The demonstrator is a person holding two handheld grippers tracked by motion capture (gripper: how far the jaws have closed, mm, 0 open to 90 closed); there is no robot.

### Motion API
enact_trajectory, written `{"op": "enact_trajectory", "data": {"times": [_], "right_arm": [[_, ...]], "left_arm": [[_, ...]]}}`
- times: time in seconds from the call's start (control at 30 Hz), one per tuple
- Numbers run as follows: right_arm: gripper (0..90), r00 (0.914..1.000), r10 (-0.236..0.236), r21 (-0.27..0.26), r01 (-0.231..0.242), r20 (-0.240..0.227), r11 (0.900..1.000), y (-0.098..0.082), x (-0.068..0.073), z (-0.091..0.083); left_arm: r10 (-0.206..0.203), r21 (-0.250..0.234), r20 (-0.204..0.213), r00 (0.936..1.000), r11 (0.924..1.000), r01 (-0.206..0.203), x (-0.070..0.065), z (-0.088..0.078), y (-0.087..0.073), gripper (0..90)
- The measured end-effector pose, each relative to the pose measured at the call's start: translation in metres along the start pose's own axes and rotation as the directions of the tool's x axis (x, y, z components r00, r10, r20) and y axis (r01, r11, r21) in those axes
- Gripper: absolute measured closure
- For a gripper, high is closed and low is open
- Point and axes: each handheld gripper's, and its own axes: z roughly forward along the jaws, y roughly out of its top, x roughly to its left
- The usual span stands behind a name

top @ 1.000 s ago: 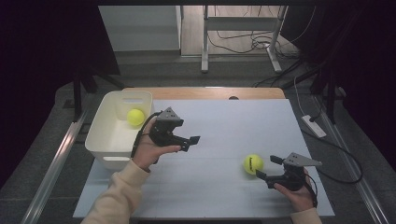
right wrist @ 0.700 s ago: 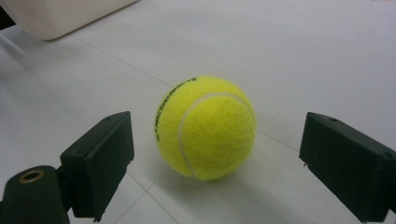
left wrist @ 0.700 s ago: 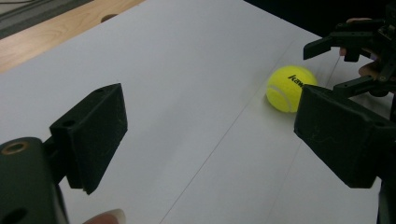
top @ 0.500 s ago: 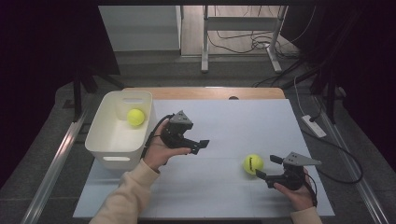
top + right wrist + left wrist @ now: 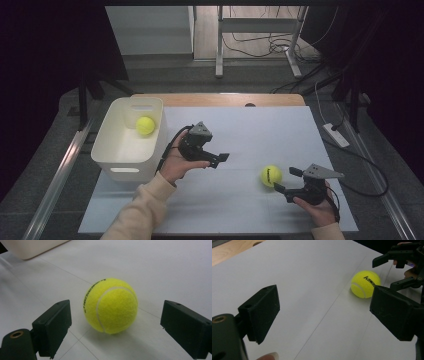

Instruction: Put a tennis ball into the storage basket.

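We see the white table sheet (image 5: pixel 250 130) evenly and brightly lit from above, while the room around it sinks into near black at both sides of the high view. Shadows are soft and short: a faint one sits under the tennis ball (image 5: pixel 110 305) in the right gripper view. We notice no harsh glare, only a mild wash on the sheet. The high view is slightly soft and grainy. In both gripper views the near black jaws blur a little, and the ball's felt reads sharper.
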Motion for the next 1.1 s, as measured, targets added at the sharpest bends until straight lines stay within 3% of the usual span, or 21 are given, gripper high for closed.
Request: {"op": "enact_trajectory", "data": {"times": [1.1], "right_arm": [[9.7, 1.0000, 0.004, 0.010, -0.004, 0.008, 1.000, -0.007, 0.004, -0.008]], "left_arm": [[0.045, 0.045, 0.079, 0.9959, 0.9978, -0.048, -0.020, 0.050, 0.009, 10.4]]}}
